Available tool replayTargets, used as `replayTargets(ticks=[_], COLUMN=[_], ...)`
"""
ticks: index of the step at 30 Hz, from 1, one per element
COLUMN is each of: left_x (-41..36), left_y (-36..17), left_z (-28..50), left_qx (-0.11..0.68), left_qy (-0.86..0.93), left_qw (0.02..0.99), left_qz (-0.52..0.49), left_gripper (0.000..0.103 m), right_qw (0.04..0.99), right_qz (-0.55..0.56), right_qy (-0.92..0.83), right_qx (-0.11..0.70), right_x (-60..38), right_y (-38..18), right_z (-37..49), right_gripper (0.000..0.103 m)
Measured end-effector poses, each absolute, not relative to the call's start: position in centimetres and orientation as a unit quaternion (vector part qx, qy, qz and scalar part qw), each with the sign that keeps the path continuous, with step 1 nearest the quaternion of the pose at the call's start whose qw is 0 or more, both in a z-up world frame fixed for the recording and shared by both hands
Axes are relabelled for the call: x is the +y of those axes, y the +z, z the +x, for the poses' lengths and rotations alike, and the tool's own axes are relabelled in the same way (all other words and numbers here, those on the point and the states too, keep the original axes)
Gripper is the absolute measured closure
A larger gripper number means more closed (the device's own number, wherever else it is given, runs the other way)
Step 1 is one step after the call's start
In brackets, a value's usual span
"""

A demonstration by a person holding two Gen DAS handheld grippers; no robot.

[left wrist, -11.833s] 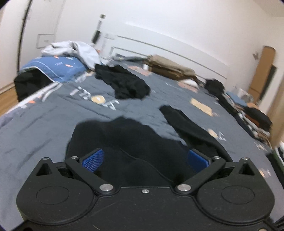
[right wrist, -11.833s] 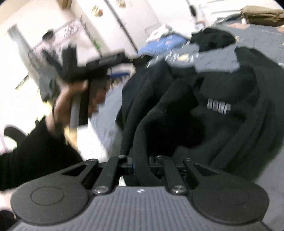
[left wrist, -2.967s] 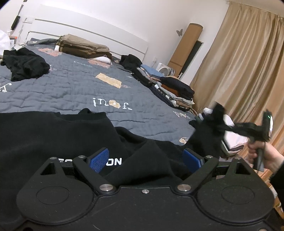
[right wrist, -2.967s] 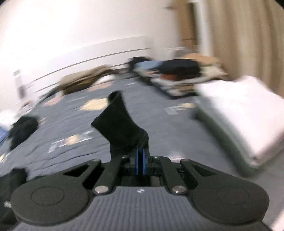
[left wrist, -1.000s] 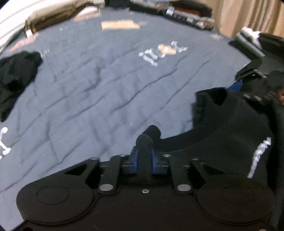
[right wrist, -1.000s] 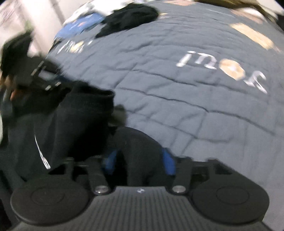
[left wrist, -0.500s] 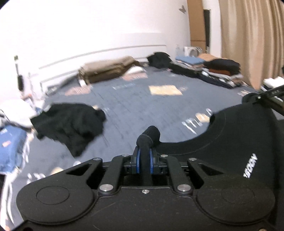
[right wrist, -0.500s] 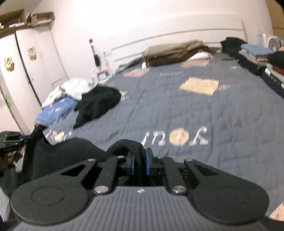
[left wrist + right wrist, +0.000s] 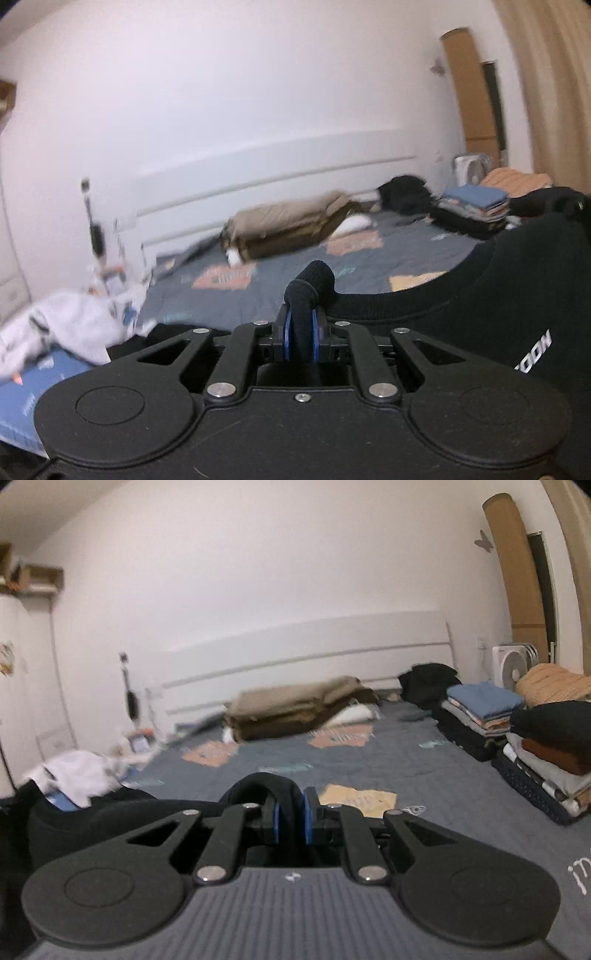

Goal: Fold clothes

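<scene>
White wall and a long white headboard [image 9: 306, 635] fill the back of the room, and the big gray-blue quilted bed [image 9: 424, 775] spreads out under us.

At 3 o'clock in the right wrist view sit stacks of folded clothes [image 9: 517, 734]. At 12 o'clock lies a tan folded blanket [image 9: 295, 705]. At 9 o'clock we see a white bundle of laundry [image 9: 77, 771].

Our black sweatshirt [image 9: 517, 306] hangs up off the bed between our two tongs. In the left wrist view it stretches from 6 o'clock out to 3 o'clock, with white letters on the chest.

We think its long way runs side to side between our hands, neck edge on top, and the body drops down where we cannot see it.

Our left gripper [image 9: 301, 334] has a thick roll of the black cloth between its blue pads. Its jaws are opening a little, but the pads press the cloth. Our right gripper [image 9: 290, 821] has a fold of the same shirt the same way, jaws also opening a bit.

To do this step well, we should keep both hands level, pull the top edge straight, and lay the shirt flat on the bed before folding.
</scene>
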State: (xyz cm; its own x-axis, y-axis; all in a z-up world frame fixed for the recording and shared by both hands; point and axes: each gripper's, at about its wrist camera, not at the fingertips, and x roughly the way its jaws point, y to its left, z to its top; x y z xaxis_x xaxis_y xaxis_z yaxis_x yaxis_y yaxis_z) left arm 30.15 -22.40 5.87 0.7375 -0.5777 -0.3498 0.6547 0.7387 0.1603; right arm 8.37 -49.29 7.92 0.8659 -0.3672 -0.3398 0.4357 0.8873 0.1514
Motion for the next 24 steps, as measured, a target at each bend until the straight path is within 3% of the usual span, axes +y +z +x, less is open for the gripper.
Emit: replayTargets(ticks=[5,7,10,17,21,24], left_x=[-22.2,-20.8,-18.3,-12.4,-8.7,-7.5], left_y=[1.5,0.7,1.1,3.4,4.0,2.6], left_z=[30.6,28.8,25.8,17.8,12.5,9.4], left_qx=[0.215,0.215,0.227,0.273,0.287,0.297], left_qy=[-0.342,-0.361,-0.388,-0.423,-0.427,-0.418], left_qw=[0.906,0.898,0.885,0.861,0.857,0.857], left_qz=[0.126,0.131,0.121,0.073,0.034,0.059], left_gripper=[0.061,0.043,0.041,0.033,0.017,0.015], right_qw=[0.934,0.936,0.942,0.941,0.940,0.939], right_qz=[0.147,0.156,0.167,0.192,0.194,0.167], right_qy=[-0.176,-0.146,-0.109,-0.029,-0.025,-0.037], right_qx=[0.273,0.281,0.271,0.277,0.280,0.299], right_x=[-50.8,-50.1,-48.3,-40.7,-36.5,-34.2], right_y=[1.5,0.2,0.1,3.3,3.4,2.1], right_z=[11.4,10.2,7.3,-1.9,-7.3,-9.2], right_gripper=[0.079,0.072,0.064,0.056,0.048,0.041])
